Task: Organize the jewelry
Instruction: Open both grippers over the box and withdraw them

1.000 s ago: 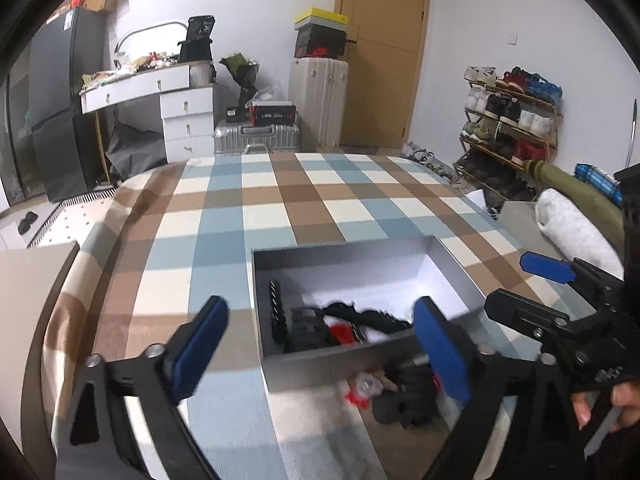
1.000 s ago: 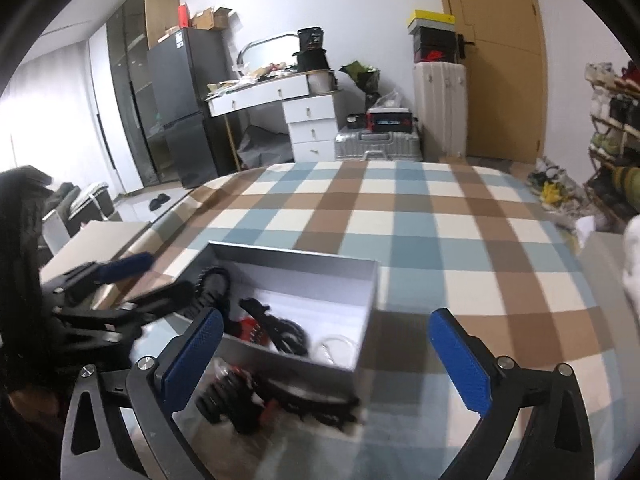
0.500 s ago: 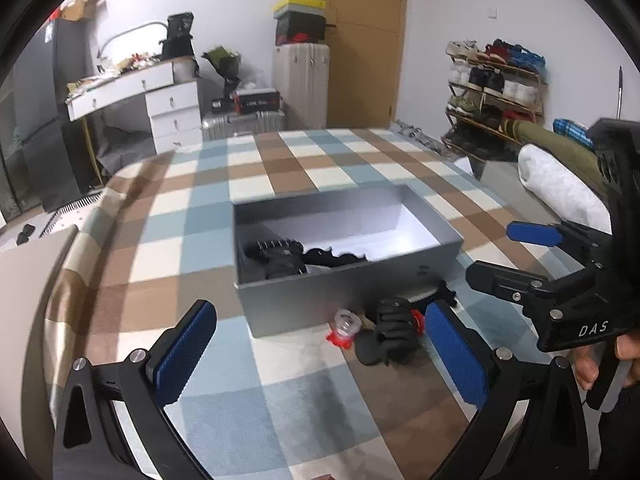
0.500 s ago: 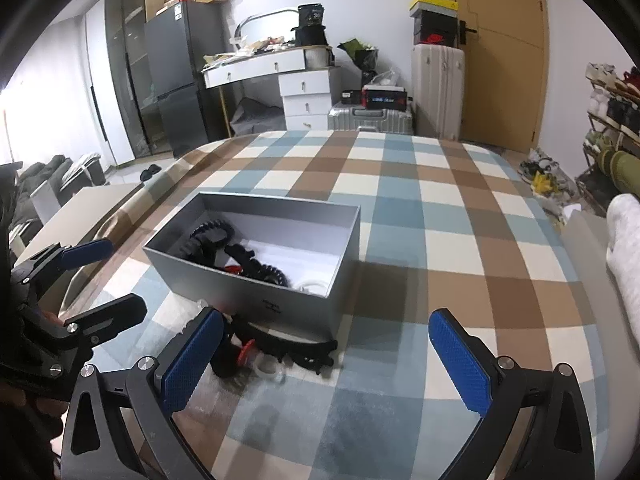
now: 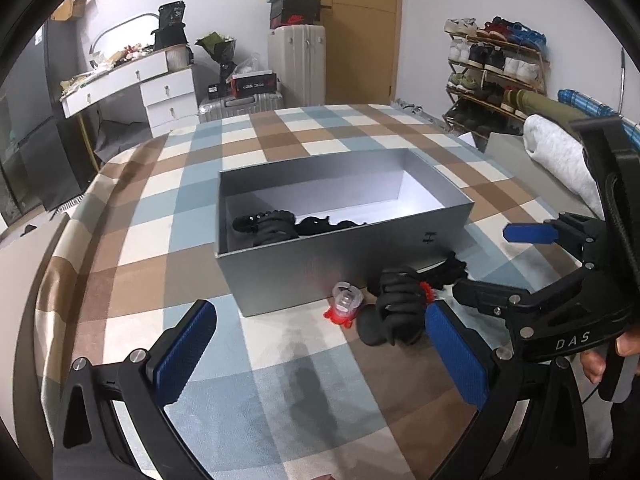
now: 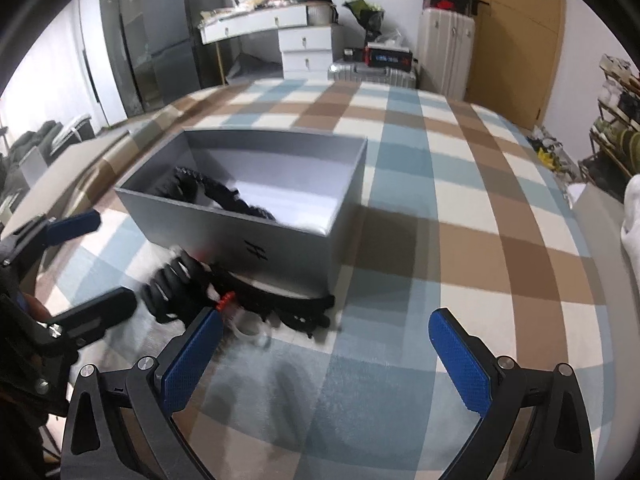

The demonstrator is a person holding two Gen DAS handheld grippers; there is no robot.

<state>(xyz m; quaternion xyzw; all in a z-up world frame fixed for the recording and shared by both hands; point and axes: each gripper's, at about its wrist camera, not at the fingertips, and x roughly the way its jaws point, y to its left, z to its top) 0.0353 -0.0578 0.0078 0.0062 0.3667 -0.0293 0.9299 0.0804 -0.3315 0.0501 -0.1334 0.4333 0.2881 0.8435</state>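
A checked bed cover (image 5: 132,264) is filling the frame, with a grey box (image 5: 344,264) sitting at its centre, dark jewelry (image 5: 276,226) lying in its left end. More black pieces (image 5: 400,304) and a clear ring (image 5: 346,298) are lying just below the box's front wall. The left gripper (image 5: 320,354) and right gripper (image 6: 324,358) are hovering low in frame, fingers spread wide, holding nothing.

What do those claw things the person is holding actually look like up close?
Both are matte black plastic frames with two splayed fingers, each tipped with a blue textured pad, and silver screws at the joints. The left gripper and the right gripper look alike. The right one's side bears white letters "DAS", beside a bare hand.
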